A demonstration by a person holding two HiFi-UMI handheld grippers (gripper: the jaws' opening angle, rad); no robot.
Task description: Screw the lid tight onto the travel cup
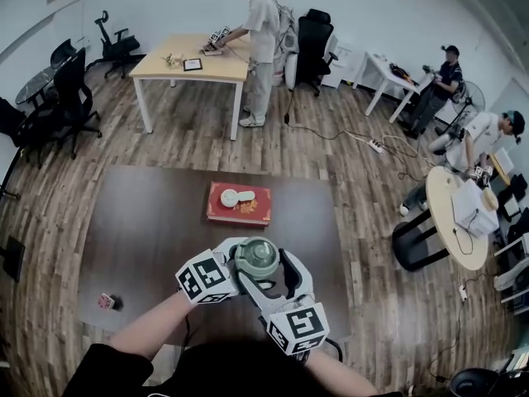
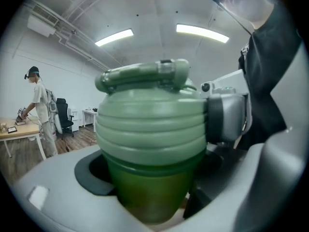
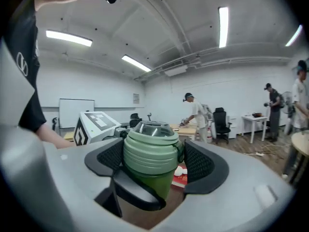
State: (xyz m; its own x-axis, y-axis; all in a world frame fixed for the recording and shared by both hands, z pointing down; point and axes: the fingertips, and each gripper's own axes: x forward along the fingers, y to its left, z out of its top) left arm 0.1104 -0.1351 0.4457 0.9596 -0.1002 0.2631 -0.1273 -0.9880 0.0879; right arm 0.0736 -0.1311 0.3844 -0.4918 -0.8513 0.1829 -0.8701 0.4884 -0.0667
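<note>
Below the left claw (image 2: 150, 185) and right claw (image 3: 153, 159): dark matte table (image 1: 140, 222), plank floor (image 1: 190, 139).
Left claw pinches the translucent green cup (image 2: 147, 197); right claw clamps its ribbed, rounded lid (image 3: 149, 151).

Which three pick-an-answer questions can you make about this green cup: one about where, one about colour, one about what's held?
1. Where is the red box? A on the dark table; B in a sink; C on a shelf.
2. What colour is the lid? A blue; B green; C yellow.
3. What do the jaws of the right gripper hold? A nothing; B the red box; C the lid.
Answers: A, it lies on the table beyond the travel cup; B, it looks pale green in both gripper views; C, the jaws close on its sides.
</note>
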